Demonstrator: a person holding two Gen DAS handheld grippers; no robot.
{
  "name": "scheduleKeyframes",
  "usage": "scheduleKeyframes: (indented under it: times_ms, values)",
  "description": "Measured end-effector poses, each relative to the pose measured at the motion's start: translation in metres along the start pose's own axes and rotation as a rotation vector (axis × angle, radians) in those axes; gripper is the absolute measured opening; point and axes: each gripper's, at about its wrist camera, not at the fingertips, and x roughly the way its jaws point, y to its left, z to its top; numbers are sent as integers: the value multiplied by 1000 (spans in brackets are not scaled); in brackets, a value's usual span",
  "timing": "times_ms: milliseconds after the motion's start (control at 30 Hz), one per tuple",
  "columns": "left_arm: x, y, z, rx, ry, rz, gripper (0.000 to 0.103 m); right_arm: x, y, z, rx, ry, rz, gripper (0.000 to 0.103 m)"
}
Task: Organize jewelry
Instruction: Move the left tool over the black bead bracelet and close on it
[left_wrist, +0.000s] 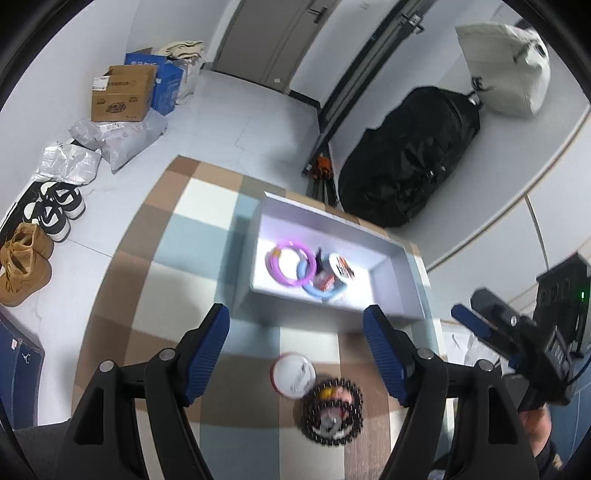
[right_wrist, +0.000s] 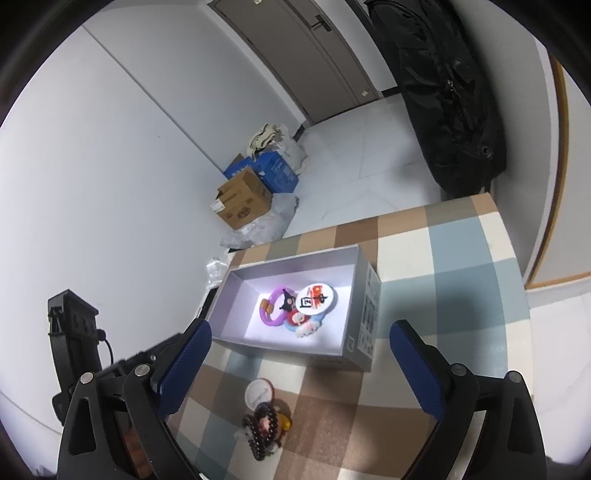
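A shallow grey box (left_wrist: 391, 273) (right_wrist: 365, 306) stands on the checked tablecloth. Inside lie a purple bangle (left_wrist: 290, 264) (right_wrist: 273, 306), a light blue bangle (left_wrist: 323, 291), a round white badge (left_wrist: 341, 267) (right_wrist: 316, 297) and small charms. In front of the box, on the cloth, sit a white round badge (left_wrist: 293, 374) (right_wrist: 259, 393) and a dark beaded bracelet (left_wrist: 332, 411) (right_wrist: 263, 430) coiled over small trinkets. My left gripper (left_wrist: 297, 354) hangs open above these, nothing between its fingers. My right gripper (right_wrist: 301, 369) is also open and empty, over the same spot.
The table (right_wrist: 461, 266) ends close behind the box. On the floor are cardboard and blue boxes (left_wrist: 125, 92) (right_wrist: 251, 192), plastic bags, shoes (left_wrist: 26, 266) and a black bag (left_wrist: 410, 162). The other gripper (left_wrist: 517, 332) shows at the right edge of the left wrist view.
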Motion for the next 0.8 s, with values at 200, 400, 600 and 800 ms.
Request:
scheduleKeyframes:
  times_ms: [200, 400, 600, 800]
  values:
    - [-1, -11, -18, 55, 38, 0, 80, -7, -2, -10, -6, 0, -24, 101]
    - [4, -17, -32, 82, 88, 17, 81, -9, -6, -17, 7, 10, -52, 103]
    - [3, -18, -42, 72, 108, 1, 89, -12, -8, -23, 10, 25, -71, 103]
    - [14, -32, -57, 130, 160, 5, 89, -13, -8, -27, 13, 34, -80, 103]
